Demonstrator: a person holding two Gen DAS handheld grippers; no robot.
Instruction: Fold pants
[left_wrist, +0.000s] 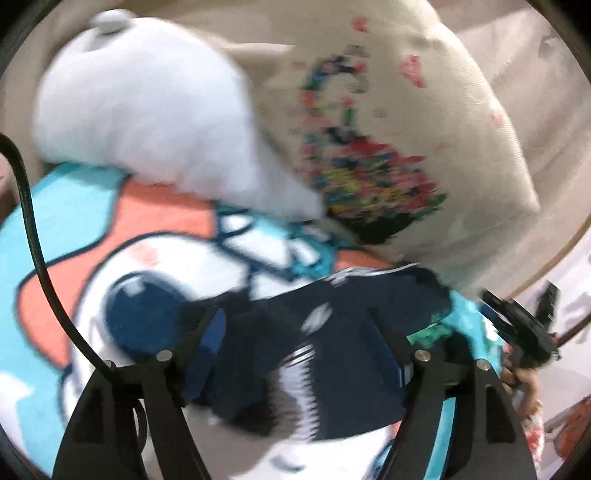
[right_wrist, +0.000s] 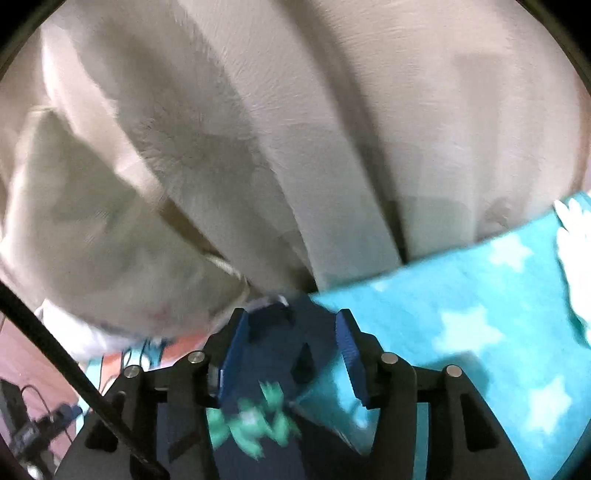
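Navy pants (left_wrist: 332, 332) with white side stripes lie bunched on a turquoise cartoon blanket (left_wrist: 74, 221). My left gripper (left_wrist: 295, 332) is open, its jaws wide apart on either side of the bunched cloth. In the right wrist view the same navy pants (right_wrist: 280, 350), with a green print, run between the blue pads of my right gripper (right_wrist: 288, 339), which is open over them. The right gripper also shows in the left wrist view (left_wrist: 524, 332) at the pants' right end. Both views are blurred by motion.
A white plush toy (left_wrist: 147, 122) and a beige cushion (left_wrist: 388, 129) with a colourful print lie behind the pants. A beige sofa back (right_wrist: 295, 129) fills the right wrist view. A starred turquoise blanket (right_wrist: 480, 314) lies to the right.
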